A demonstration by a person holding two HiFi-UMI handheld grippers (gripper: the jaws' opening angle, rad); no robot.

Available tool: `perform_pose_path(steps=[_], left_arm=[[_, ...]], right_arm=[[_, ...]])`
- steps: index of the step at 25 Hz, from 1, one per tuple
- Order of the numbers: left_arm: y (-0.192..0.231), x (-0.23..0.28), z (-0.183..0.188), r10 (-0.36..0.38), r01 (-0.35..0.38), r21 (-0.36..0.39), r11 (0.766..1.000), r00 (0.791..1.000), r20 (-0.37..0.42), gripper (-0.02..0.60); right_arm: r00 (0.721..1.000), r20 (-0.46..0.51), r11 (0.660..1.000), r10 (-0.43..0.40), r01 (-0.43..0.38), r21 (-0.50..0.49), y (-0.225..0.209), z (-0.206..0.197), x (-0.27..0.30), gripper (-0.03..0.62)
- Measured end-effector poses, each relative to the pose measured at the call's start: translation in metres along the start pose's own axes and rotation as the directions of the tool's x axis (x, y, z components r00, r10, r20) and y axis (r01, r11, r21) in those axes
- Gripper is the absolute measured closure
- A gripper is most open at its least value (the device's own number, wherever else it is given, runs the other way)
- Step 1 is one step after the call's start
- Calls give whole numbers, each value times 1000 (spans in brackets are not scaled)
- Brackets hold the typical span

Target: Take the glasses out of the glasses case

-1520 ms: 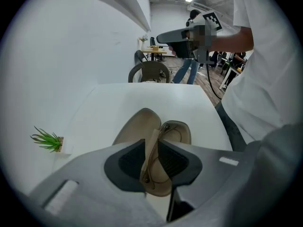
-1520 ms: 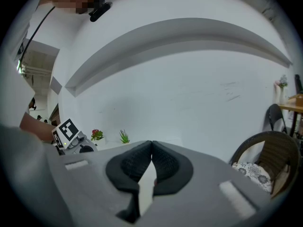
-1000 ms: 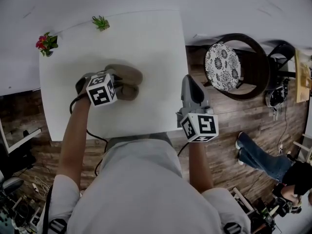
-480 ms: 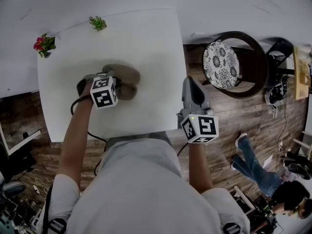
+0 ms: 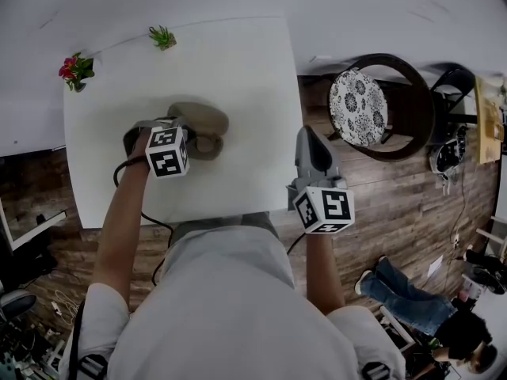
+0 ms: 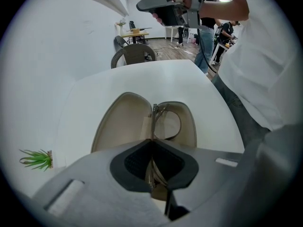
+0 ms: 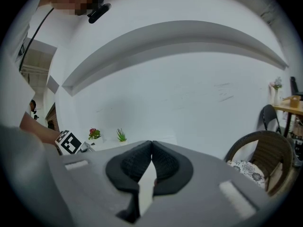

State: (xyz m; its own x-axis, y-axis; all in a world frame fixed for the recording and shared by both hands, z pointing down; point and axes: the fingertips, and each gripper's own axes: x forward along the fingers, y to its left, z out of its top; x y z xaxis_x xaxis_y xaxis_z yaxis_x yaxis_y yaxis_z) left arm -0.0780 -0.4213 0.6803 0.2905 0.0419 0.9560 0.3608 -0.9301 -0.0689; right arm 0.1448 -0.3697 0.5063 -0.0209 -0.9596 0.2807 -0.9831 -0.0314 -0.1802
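A tan glasses case (image 5: 202,121) lies open on the white table (image 5: 238,70), both halves flat, as the left gripper view shows (image 6: 123,122). The dark-rimmed glasses (image 6: 179,126) stand on edge along the case's hinge, one lens rim over the right half. My left gripper (image 5: 196,139) reaches into the case from the left; its pads (image 6: 151,143) are shut on the thin frame of the glasses. My right gripper (image 5: 309,131) hovers off the table's right edge, shut with nothing in it (image 7: 151,143).
A red flower pot (image 5: 75,70) and a small green plant (image 5: 162,36) stand at the table's far left edge. A round chair with a patterned cushion (image 5: 380,105) sits to the right of the table. A person walks on the wooden floor at lower right.
My left gripper has shifted only slightly at the case. The right gripper has stayed where it was. The person on the floor at right has walked on.
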Motion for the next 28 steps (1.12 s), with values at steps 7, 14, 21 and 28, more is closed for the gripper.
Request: perform_pose_path(steps=[7, 14, 21, 28], left_arm=[[3, -21, 4, 80, -77, -61, 995, 996, 40, 560], [13, -57, 11, 208, -186, -175, 967, 971, 119, 561], [19, -96, 17, 358, -309, -263, 914, 919, 163, 561], [27, -145, 16, 517, -404, -417, 814, 830, 206, 561]], right_arm=[[999, 20, 1000, 26, -26, 1, 7, 6, -7, 591], [997, 41, 998, 58, -58, 1, 15, 16, -11, 591], [994, 65, 996, 91, -91, -8, 23, 28, -14, 591], [989, 80, 992, 122, -121, -21, 30, 41, -15, 591]])
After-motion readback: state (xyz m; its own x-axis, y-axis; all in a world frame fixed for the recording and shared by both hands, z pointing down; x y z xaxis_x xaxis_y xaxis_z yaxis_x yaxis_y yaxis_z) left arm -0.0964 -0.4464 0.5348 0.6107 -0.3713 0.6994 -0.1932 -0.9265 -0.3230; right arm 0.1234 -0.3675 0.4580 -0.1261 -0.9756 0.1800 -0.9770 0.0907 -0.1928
